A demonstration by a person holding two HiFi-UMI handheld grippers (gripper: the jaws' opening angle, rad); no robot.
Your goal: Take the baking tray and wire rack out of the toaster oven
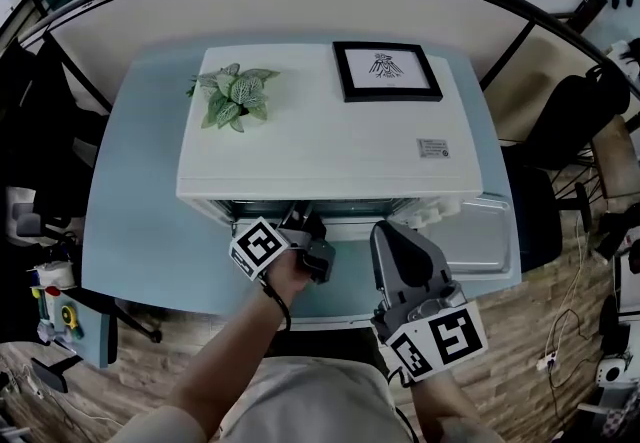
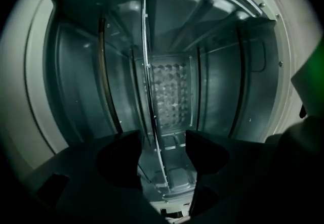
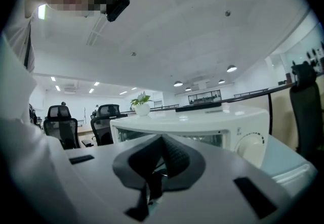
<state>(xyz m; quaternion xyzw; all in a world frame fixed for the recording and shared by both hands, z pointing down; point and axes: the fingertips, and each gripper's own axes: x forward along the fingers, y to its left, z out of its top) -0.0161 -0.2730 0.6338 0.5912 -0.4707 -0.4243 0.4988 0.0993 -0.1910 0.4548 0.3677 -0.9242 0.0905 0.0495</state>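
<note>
Left gripper [image 2: 163, 141] is rolled on its side at the mouth of the toaster oven [image 1: 330, 151], jaws apart. The thin front edge of the wire rack [image 2: 147, 66] runs between them, nearer one pad, with neither pad pressing on it. The rack sits on its rails inside the oven, edge-on in this view.

It should be light and stiff, but the smooth wire is likely to be slippery in the pads. A pull from one corner could jam it in the rails, so the middle of the front bar looks the best place to take hold.

What looks like the baking tray [image 1: 480, 236] lies on the table [image 1: 140, 231] just right of the oven (thin metal, easiest taken by its rim).

Only the left gripper view shows the oven's inside; the head view sees the top and the tray. Right gripper [image 3: 162, 142] is clenched on nothing, and its view shows the oven's front and dial [image 3: 250, 144].
</note>
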